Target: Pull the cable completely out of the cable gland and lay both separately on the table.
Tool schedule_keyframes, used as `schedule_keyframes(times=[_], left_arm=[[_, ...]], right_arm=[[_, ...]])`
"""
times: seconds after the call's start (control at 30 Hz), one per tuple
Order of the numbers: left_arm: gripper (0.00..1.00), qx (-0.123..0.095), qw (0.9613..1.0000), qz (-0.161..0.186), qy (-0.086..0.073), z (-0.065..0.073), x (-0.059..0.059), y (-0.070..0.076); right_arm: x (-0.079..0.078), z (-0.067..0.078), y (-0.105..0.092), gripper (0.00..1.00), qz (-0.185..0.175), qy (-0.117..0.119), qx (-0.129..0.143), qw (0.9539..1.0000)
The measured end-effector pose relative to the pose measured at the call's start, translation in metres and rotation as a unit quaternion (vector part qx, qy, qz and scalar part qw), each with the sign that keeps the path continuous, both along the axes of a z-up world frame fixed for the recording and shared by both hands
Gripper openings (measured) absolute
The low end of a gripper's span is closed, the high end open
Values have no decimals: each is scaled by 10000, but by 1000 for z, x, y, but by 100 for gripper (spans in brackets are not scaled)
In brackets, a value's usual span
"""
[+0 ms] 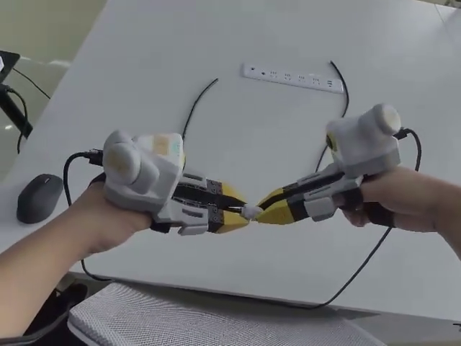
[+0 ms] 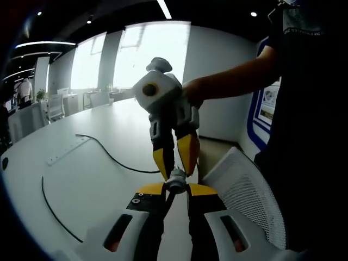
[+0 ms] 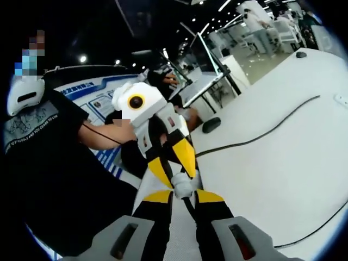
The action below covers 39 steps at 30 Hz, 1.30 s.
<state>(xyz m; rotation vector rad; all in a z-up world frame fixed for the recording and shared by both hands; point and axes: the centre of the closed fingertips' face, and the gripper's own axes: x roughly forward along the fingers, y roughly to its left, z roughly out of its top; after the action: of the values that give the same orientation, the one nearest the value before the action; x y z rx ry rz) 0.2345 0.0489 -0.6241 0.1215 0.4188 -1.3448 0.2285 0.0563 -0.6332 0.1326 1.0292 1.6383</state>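
I am holding the left hand-held gripper and the right hand-held gripper tip to tip. Both are clenching the cable gland and are equally near it. Its long axis seems to be lying along the line joining them, above the near edge of the surface. I cannot tell where the cable is running.

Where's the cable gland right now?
In the head view the cable gland sits low and central, above the near edge of the table, pinched between the tips of the left gripper and the right gripper.
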Motion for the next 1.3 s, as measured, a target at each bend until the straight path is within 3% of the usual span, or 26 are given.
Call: schedule_keyframes(times=[0.1, 0.2, 0.37, 0.53, 0.67, 0.8, 0.83, 0.9, 0.93, 1.0, 1.1, 1.17, 1.27, 1.3], left_arm=[[15, 70, 10000, -31, -61, 2, -2, -1], [15, 122, 9999, -51, -55, 1, -3, 0], [15, 104, 9999, -26, -42, 3, -4, 2], [15, 104, 9999, 12, 0, 4, -3, 4], [15, 186, 9998, 43, 84, -3, 0, 7], [15, 113, 9997, -19, 224, -5, -2, 8], [15, 117, 9997, -20, 236, -6, -2, 8], [15, 78, 9994, 9, 329, -6, -3, 8], [15, 41, 9991, 28, 414, -6, -4, 8], [15, 22, 9991, 47, 432, -7, -3, 9], [15, -24, 9988, 62, 491, -6, -4, 11], [15, -122, 9983, 88, 565, -4, -4, 12], [15, -213, 9973, 120, 696, -2, -3, 14], [15, -286, 9960, 145, 831, -1, -3, 14]], right_arm=[[-3, 2, 2, 9, -15, 371, 98, 9993], [-3, 1, 2, 9, 8, 393, 140, 9991], [-4, 6, 2, 9, -68, 729, 300, 9969], [-2, 6, 4, 8, -55, 600, 373, 9975], [-1, 4, 6, 8, 81, 2, 375, 9993], [-6, 4, 6, 7, 226, -636, 294, 9973], [-5, 3, 6, 7, 217, -883, 267, 9955], [-6, 2, 6, 7, 200, -1090, 215, 9936], [-7, 2, 6, 7, 210, -1279, 199, 9914], [-6, 2, 7, 7, 222, -1618, 181, 9864], [-7, 3, 8, 7, 218, -1899, 163, 9814], [-6, 4, 9, 7, 216, -2167, 148, 9759], [-5, 7, 11, 7, 383, -3023, 128, 9523], [-5, 6, 10, 7, 429, -3195, 99, 9466]])
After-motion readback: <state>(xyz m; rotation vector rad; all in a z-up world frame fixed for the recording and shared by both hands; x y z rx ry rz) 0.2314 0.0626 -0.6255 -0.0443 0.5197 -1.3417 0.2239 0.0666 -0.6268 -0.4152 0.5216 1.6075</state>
